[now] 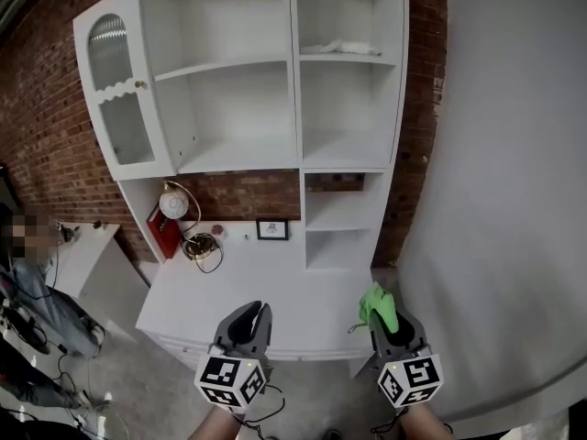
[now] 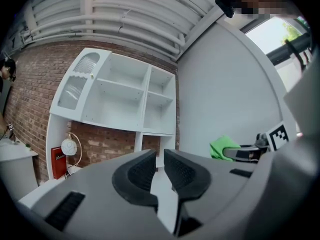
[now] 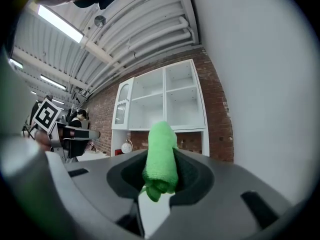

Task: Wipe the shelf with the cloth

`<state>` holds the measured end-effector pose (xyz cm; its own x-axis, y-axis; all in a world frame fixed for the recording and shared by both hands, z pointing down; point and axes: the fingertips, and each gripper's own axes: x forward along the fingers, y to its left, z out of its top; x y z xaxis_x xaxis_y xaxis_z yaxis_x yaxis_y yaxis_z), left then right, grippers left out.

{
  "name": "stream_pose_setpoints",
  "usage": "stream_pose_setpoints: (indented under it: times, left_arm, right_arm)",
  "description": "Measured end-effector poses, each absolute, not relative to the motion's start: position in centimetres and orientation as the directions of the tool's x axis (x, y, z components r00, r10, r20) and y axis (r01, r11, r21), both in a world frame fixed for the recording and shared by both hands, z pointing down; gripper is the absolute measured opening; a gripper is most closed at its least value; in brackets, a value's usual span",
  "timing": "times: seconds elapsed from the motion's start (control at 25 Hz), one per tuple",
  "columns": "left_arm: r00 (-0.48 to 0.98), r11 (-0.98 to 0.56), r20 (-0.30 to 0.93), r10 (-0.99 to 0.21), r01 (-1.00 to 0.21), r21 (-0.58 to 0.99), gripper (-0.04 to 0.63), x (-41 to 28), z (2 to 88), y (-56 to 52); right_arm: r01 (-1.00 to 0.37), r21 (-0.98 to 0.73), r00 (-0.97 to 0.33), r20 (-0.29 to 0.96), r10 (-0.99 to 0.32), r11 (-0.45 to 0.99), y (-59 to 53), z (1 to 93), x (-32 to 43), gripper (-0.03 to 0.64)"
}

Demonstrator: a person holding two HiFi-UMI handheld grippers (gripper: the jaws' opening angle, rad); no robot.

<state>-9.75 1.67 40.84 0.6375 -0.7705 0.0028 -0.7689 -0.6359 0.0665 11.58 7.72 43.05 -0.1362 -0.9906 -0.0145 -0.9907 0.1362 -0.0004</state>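
Observation:
A tall white shelf unit [image 1: 298, 159] stands against a brick wall, with open compartments and a glass door at its upper left. It also shows far ahead in the left gripper view [image 2: 145, 109] and the right gripper view [image 3: 165, 99]. My right gripper [image 1: 385, 317] is shut on a folded green cloth [image 1: 377, 304], which sticks up between its jaws [image 3: 161, 156]. My left gripper [image 1: 258, 313] is held level with it, jaws together and nothing between them [image 2: 160, 165]. Both hang in front of the unit's low counter [image 1: 275, 287], apart from it.
On the counter are a round globe lamp [image 1: 173, 204], a red box [image 1: 165, 232], a coiled cable [image 1: 203, 247] and a small framed picture [image 1: 272, 230]. A white rag [image 1: 341, 48] lies on an upper right shelf. A grey wall [image 1: 495, 200] flanks the right; a seated person [image 1: 41, 305] is at left.

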Motion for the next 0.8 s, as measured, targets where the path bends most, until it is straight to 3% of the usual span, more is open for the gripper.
stream_pose_setpoints:
  times: [0.24,0.8]
  left_arm:
    - [0.615,-0.616,-0.031,-0.788,-0.787,0.034,0.049,-7.1,39.0,2.2]
    - [0.578,-0.579,-0.038,-0.815,-0.815,0.023,0.049,-4.8,38.6,1.2]
  right_arm:
    - [-0.984,0.002,-0.176,-0.106,-0.979,0.176,8.4,41.1,14.9,0.107]
    - [-0.976,-0.006,-0.215,-0.105,-0.971,0.217,6.6,41.5,17.8,0.107]
